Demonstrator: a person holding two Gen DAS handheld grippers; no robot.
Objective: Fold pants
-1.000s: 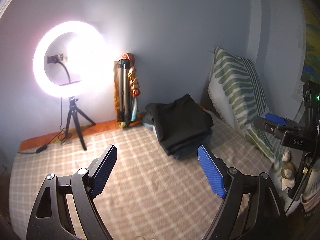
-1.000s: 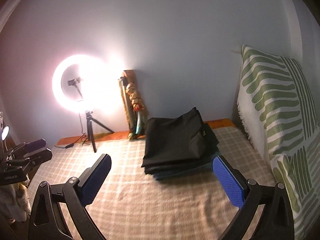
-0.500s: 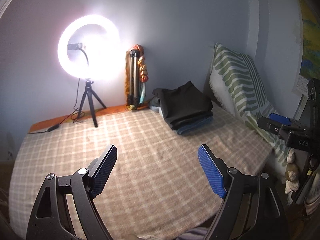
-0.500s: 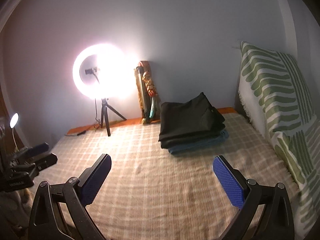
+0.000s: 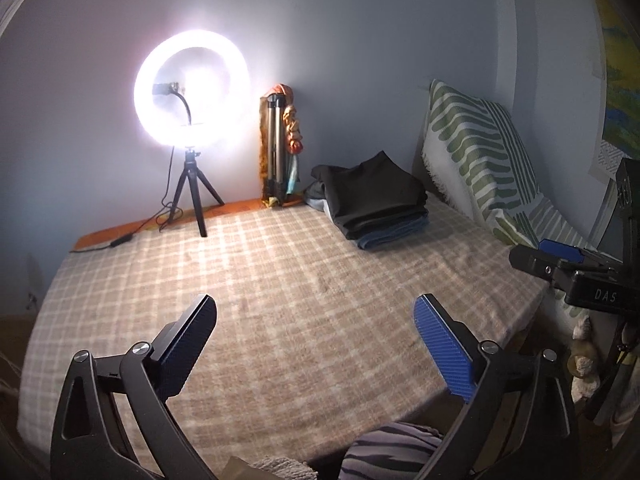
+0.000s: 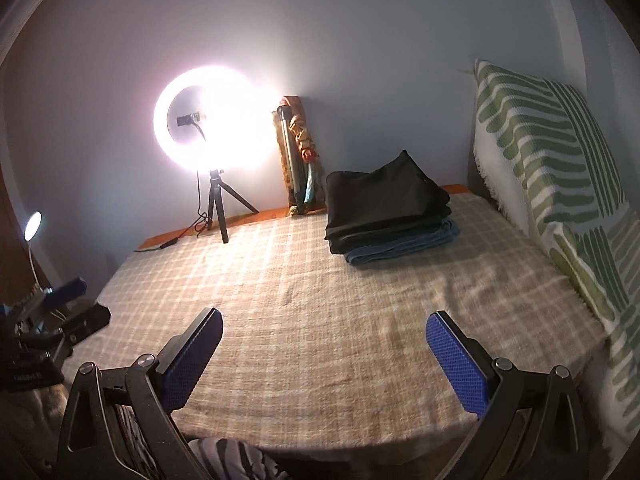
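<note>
You have a lit white ring light on a black tripod standing at the far left of the beige checked bedspread. Right of it, a folded metal tripod leans upright against the pale blue wall. A white cushion with green stripes stands along the right edge.

Checked bed, folded pants stack, ring light
</note>
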